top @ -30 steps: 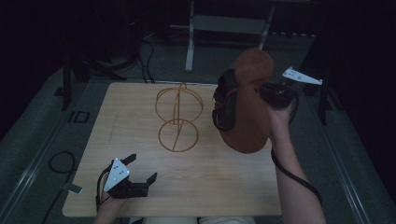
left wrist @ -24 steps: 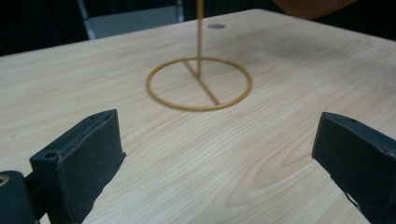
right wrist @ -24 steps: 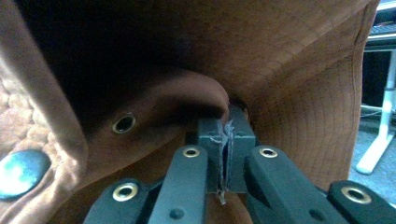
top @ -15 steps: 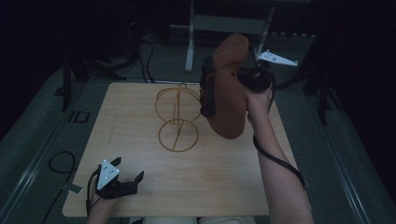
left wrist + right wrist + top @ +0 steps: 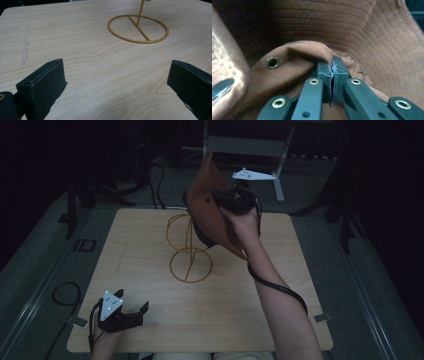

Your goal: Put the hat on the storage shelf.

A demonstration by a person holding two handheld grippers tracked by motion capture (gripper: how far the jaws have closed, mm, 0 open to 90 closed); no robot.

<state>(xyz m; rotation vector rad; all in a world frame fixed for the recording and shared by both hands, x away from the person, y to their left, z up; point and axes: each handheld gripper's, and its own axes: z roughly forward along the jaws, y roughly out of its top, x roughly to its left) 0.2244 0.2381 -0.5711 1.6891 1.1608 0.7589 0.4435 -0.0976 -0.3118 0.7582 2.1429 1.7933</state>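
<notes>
A brown fabric hat (image 5: pixel 210 202) hangs in the air above the table, right over the top of a gold wire stand (image 5: pixel 190 250). My right gripper (image 5: pixel 227 200) is shut on the hat; in the right gripper view its jaws pinch a fold of the brown cloth (image 5: pixel 312 53) beside a metal eyelet (image 5: pixel 272 62). The stand has a round base ring (image 5: pixel 138 28) and an upright post. My left gripper (image 5: pixel 131 316) rests low at the table's front left, open, with nothing between its fingers (image 5: pixel 42 83).
The light wooden table (image 5: pixel 150 235) stands on a grey floor. A metal table frame (image 5: pixel 250 145) is behind it, and cables (image 5: pixel 62 292) lie on the floor at the left. The surroundings are dark.
My right gripper has carried the hat leftward and up, from the table's right side to above the stand. The left gripper has drawn back a little toward the front edge.
</notes>
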